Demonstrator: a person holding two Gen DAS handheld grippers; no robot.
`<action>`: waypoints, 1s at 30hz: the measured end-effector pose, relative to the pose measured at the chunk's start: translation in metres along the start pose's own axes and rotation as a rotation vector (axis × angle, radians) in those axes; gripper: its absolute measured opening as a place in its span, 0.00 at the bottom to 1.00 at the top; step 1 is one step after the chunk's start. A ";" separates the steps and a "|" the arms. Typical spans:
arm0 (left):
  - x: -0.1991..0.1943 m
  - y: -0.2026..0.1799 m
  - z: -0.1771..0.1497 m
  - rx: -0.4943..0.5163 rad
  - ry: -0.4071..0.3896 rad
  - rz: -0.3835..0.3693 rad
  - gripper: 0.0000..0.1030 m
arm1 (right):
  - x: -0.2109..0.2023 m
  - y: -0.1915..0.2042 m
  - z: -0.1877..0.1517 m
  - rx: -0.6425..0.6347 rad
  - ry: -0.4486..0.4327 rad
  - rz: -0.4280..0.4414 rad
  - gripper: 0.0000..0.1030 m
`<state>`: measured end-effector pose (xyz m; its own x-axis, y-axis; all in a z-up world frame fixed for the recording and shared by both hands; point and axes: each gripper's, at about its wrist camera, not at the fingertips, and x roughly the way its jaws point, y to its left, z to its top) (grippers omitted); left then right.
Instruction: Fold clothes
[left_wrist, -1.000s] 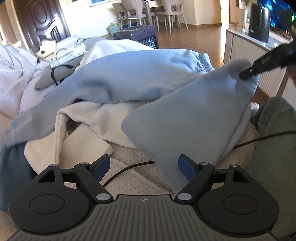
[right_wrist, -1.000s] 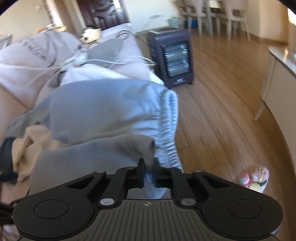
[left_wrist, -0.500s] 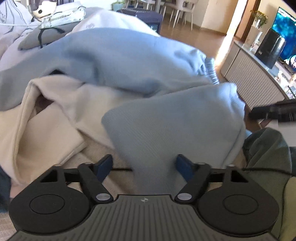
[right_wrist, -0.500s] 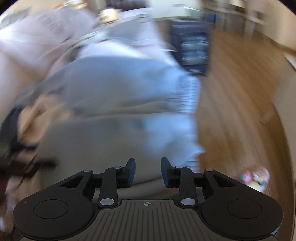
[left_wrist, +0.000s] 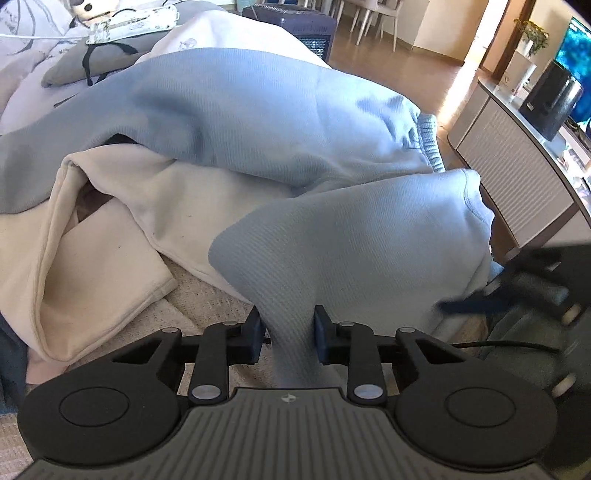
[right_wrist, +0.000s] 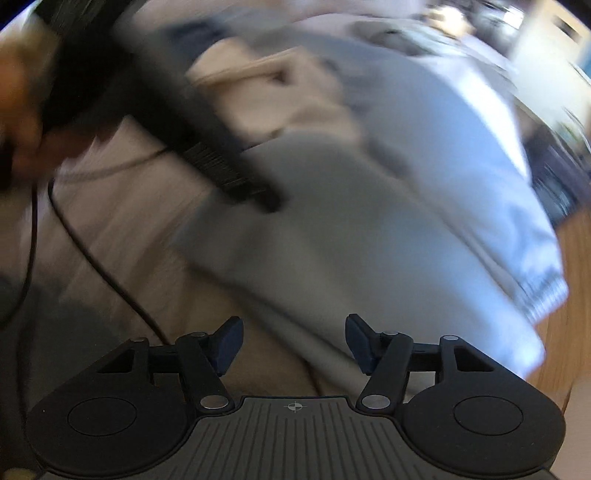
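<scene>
Left gripper (left_wrist: 288, 338): jaws closing on a bunched fold of the blue garment (left_wrist: 351, 236), pads pressing it.
Right gripper (right_wrist: 293, 345): jaws opening, nothing gripped; garment edge lies just ahead.
Blue garment: draped over a cream garment (left_wrist: 92, 236) on a beige cover.
Surroundings: heater (left_wrist: 295, 24), cabinet (left_wrist: 517, 173), black cable (right_wrist: 92, 258) crossing the cover.
Right view: blurred.

Sweatshirt (left_wrist: 258, 122) overlies garment (left_wrist: 110, 236) — heater (left_wrist: 295, 22) behind.
</scene>
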<state>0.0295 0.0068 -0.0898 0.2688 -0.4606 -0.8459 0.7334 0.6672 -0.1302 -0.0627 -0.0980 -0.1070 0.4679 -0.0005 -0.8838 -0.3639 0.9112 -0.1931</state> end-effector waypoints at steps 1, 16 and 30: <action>0.000 0.001 0.001 -0.005 0.004 0.004 0.25 | 0.008 0.007 0.003 -0.046 0.016 -0.014 0.49; -0.035 0.015 -0.008 0.121 0.128 0.274 0.10 | -0.011 0.025 0.032 0.014 -0.010 0.418 0.02; -0.066 0.122 0.027 -0.177 -0.153 0.353 0.66 | -0.013 -0.040 0.020 0.271 -0.082 0.210 0.07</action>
<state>0.1181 0.1025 -0.0362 0.5836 -0.2586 -0.7698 0.4647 0.8838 0.0554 -0.0383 -0.1266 -0.0792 0.4726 0.2217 -0.8529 -0.2376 0.9640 0.1189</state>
